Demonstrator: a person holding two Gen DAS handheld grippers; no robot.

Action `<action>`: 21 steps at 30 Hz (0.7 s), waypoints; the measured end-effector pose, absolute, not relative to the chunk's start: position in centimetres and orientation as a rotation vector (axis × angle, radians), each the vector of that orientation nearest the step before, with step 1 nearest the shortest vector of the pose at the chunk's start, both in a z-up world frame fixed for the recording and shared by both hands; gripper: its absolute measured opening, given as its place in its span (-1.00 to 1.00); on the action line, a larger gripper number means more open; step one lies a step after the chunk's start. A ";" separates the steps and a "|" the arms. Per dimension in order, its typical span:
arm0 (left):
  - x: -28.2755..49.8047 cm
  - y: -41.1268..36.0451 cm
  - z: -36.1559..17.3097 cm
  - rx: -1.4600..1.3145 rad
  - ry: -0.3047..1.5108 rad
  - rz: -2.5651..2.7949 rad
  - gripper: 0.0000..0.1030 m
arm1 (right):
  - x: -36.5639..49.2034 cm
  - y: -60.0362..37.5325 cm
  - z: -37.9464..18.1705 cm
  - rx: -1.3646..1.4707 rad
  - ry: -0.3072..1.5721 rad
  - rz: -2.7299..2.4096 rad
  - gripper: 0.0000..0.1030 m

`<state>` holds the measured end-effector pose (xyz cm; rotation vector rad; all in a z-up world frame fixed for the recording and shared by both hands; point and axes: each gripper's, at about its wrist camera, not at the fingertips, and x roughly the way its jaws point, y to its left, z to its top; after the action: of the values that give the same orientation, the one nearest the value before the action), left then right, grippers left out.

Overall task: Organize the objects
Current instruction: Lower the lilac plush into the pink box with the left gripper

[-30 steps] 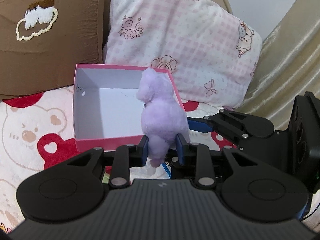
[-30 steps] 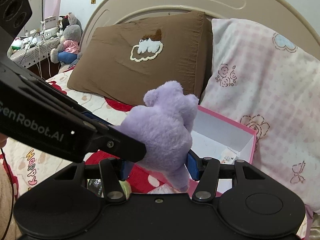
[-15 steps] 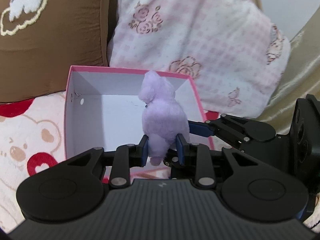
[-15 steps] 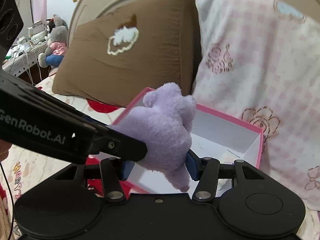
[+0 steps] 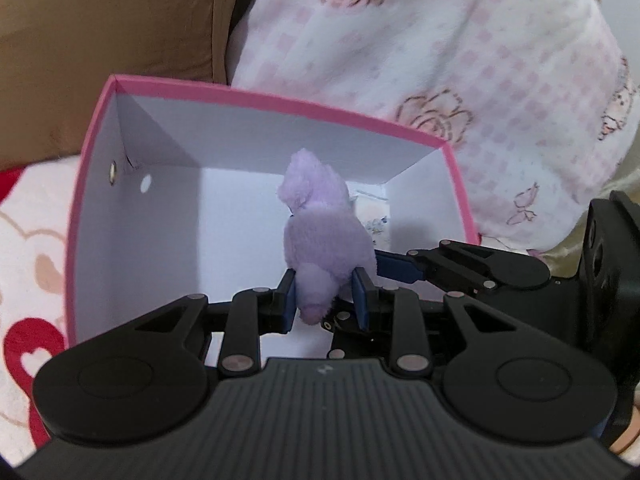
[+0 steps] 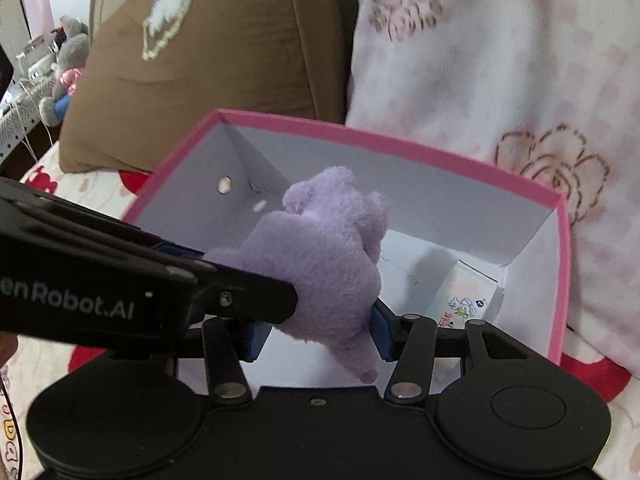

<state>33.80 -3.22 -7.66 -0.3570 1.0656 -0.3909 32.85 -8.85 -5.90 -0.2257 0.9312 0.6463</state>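
Note:
A small purple plush toy (image 5: 324, 240) hangs over the inside of an open pink box (image 5: 280, 100) with white walls. My left gripper (image 5: 325, 300) is shut on the toy's lower end, its blue pads pressing both sides. In the right wrist view the same plush toy (image 6: 320, 264) sits between the pads of my right gripper (image 6: 316, 332), which is shut on its body. The left gripper's black finger comes in from the left and meets the toy. A small printed paper packet (image 6: 464, 304) lies in the right corner of the box (image 6: 400, 148).
The box rests on a bedsheet (image 5: 32, 240) with a bear and red heart print. A brown pillow (image 5: 100, 40) and a pink checked pillow (image 5: 460, 60) lean right behind it. A grey stuffed toy (image 6: 68, 64) sits far off at the left.
Both grippers have carried the plush toy forward and down. It was in front of the box's near wall; now it hangs over the box's inside, and the box looks much larger.

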 end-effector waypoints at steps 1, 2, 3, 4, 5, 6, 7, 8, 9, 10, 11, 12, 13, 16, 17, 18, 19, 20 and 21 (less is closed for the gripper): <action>34.3 -3.3 -8.1 -0.363 1.084 -0.394 -0.48 | 33.2 -8.8 -6.4 -0.230 0.943 0.644 0.09; 34.6 -3.4 -8.6 -0.375 1.098 -0.398 -0.48 | 33.5 -8.5 -6.9 -0.238 0.956 0.639 0.06; 34.8 -3.6 -9.1 -0.385 1.106 -0.394 -0.49 | 33.8 -8.4 -7.5 -0.248 0.971 0.624 0.04; 35.0 -3.9 -9.5 -0.385 1.113 -0.384 -0.50 | 34.1 -8.4 -7.9 -0.246 0.982 0.612 0.04; 35.1 -4.2 -9.7 -0.390 1.113 -0.376 -0.51 | 34.3 -8.3 -8.1 -0.245 0.993 0.609 0.04; 35.1 -4.4 -9.8 -0.395 1.110 -0.373 -0.51 | 34.6 -8.3 -8.4 -0.250 0.998 0.608 0.04; 35.2 -4.7 -10.0 -0.404 1.109 -0.372 -0.51 | 34.9 -8.4 -8.5 -0.254 1.004 0.603 0.03; 35.3 -4.8 -10.0 -0.415 1.107 -0.372 -0.51 | 35.3 -8.4 -8.5 -0.254 1.019 0.591 0.03; 35.5 -4.9 -10.2 -0.434 1.113 -0.378 -0.51 | 35.7 -8.4 -8.4 -0.265 1.031 0.583 0.03; 35.8 -4.9 -10.4 -0.456 1.121 -0.383 -0.51 | 35.9 -8.3 -8.4 -0.283 1.043 0.574 0.02; 36.0 -4.9 -10.6 -0.473 1.129 -0.388 -0.51 | 36.1 -8.3 -8.4 -0.298 1.054 0.564 0.02; 36.3 -5.1 -10.9 -0.488 1.139 -0.392 -0.50 | 36.4 -8.4 -8.4 -0.302 1.067 0.560 0.02; 36.5 -5.3 -11.1 -0.501 1.147 -0.396 -0.50 | 36.7 -8.6 -8.5 -0.298 1.082 0.560 0.02; 36.7 -5.7 -11.9 -0.564 1.163 -0.380 -0.50 | 37.7 -9.3 -8.8 -0.275 1.130 0.551 0.02; 36.8 -5.9 -12.0 -0.572 1.167 -0.375 -0.50 | 37.9 -9.4 -8.9 -0.289 1.132 0.551 0.02; 36.9 -6.0 -12.0 -0.576 1.171 -0.371 -0.51 | 38.0 -9.4 -8.9 -0.311 1.125 0.553 0.02; 37.0 -6.1 -12.1 -0.582 1.173 -0.365 -0.51 | 37.9 -9.3 -9.0 -0.333 1.117 0.554 0.01; 37.0 -5.9 -12.2 -0.586 1.171 -0.360 -0.50 | 37.9 -9.2 -9.1 -0.348 1.114 0.552 0.02; 37.0 -5.9 -12.2 -0.587 1.167 -0.356 -0.49 | 38.0 -9.2 -9.1 -0.358 1.112 0.559 0.02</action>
<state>36.98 -5.86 -12.22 -0.5871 1.1669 -0.3561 38.01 -9.20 -9.07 -0.3579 1.1125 0.5590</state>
